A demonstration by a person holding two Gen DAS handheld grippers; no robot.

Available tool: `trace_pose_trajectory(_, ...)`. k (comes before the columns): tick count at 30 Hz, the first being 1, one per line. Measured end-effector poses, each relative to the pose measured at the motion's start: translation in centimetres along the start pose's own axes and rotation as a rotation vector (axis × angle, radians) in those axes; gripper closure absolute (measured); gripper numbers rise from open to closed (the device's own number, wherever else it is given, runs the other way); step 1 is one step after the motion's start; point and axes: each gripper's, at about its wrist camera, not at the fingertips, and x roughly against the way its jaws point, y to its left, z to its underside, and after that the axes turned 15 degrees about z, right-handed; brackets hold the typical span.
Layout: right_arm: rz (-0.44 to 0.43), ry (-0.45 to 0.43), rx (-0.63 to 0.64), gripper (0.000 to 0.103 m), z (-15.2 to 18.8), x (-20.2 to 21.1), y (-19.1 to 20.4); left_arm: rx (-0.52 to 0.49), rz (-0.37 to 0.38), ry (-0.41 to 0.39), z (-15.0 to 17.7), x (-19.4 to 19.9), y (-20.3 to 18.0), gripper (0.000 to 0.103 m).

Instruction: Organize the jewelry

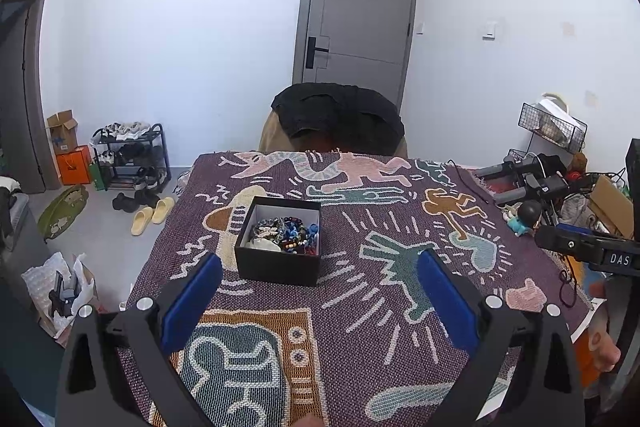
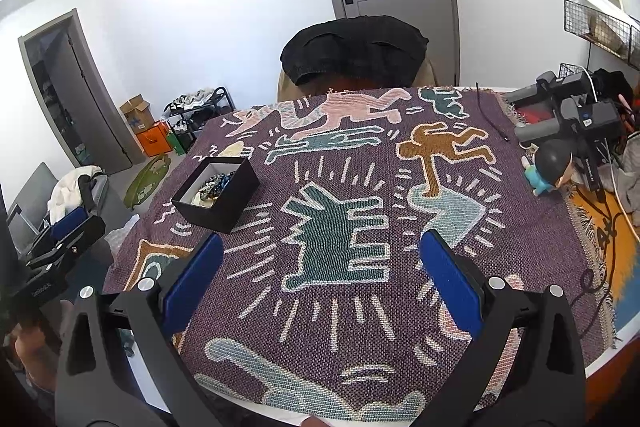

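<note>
A small black box (image 1: 278,263) with a white lining stands on the patterned purple cloth (image 1: 360,307). It holds a heap of bead bracelets (image 1: 286,233) in blue, black, white and red. My left gripper (image 1: 320,267) is open and empty, just in front of the box. The box also shows in the right wrist view (image 2: 224,203), at the left of the table, with beads (image 2: 218,183) inside. My right gripper (image 2: 322,255) is open and empty above the cloth's middle, to the right of the box. The left gripper's body (image 2: 60,235) shows at the far left there.
A chair with a black garment (image 1: 340,119) stands behind the table. A small figurine (image 2: 550,167) and black camera gear (image 2: 572,115) sit at the table's right edge, with cables (image 2: 600,219). A shoe rack (image 1: 132,155) and boxes stand on the floor at the left.
</note>
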Motion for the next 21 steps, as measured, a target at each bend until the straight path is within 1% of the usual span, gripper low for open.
trace_pose_trajectory(3,-0.001,0.0,0.001,0.005,0.0,-0.1,0.1,-0.019,-0.017,0.005,-0.1,-0.2,-0.3,0.008)
trace_pose_trajectory(7,-0.008,-0.002,0.001,0.005,0.3,0.0,0.2,-0.014,-0.005,0.0,-0.5,0.1,-0.7,0.008)
trace_pose_trajectory(14,-0.011,-0.026,0.005,0.005,0.4,0.8,0.1,-0.049,-0.011,-0.025,-0.8,1.4,-1.9,0.008)
trace_pose_trajectory(20,0.004,-0.046,-0.003,0.005,0.3,1.1,-0.2,-0.069,-0.012,-0.023,-0.6,1.4,-2.4,0.008)
trace_pose_trajectory(21,0.008,-0.048,-0.005,0.005,0.3,1.2,-0.2,-0.068,-0.003,-0.017,-0.6,1.3,-2.3,0.008)
